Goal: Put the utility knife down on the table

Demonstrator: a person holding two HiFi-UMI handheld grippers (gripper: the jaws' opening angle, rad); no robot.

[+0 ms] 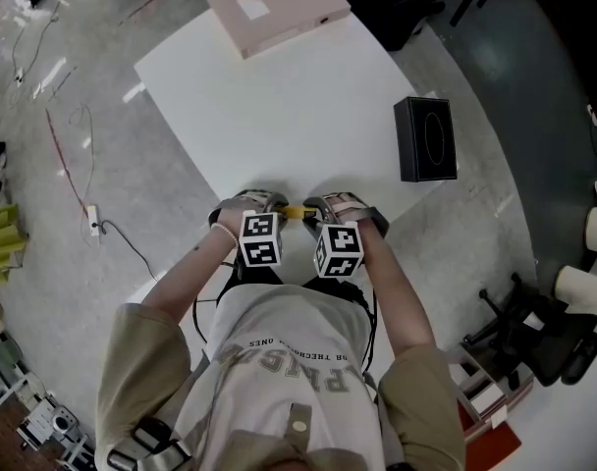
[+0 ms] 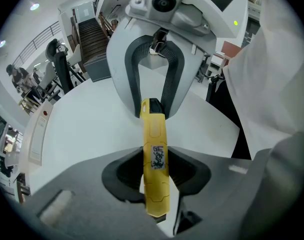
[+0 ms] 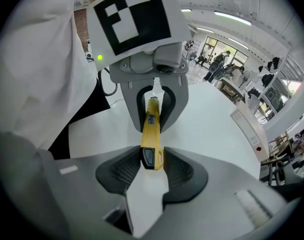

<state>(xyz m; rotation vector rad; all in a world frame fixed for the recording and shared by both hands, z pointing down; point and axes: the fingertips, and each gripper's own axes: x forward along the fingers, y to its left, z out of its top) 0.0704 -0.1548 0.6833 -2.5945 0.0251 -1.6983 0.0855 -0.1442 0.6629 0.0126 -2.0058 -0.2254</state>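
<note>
A yellow utility knife [image 1: 297, 211] hangs level just above the near edge of the white table [image 1: 279, 106], held from both ends. My left gripper [image 1: 276, 207] is shut on one end; in the left gripper view the knife [image 2: 156, 154] runs between its pads, with the gripper [image 2: 156, 173] clamped on the labelled part. My right gripper [image 1: 315, 210] is shut on the other end; in the right gripper view the knife's black-capped tip [image 3: 151, 156] sits pinched between the pads of that gripper [image 3: 152, 168]. The two grippers face each other closely.
A pink flat box [image 1: 277, 8] lies at the table's far edge and a black box [image 1: 426, 137] at its right edge. Cables [image 1: 73, 155] run across the floor at the left. Office chairs [image 1: 534, 332] stand at the right.
</note>
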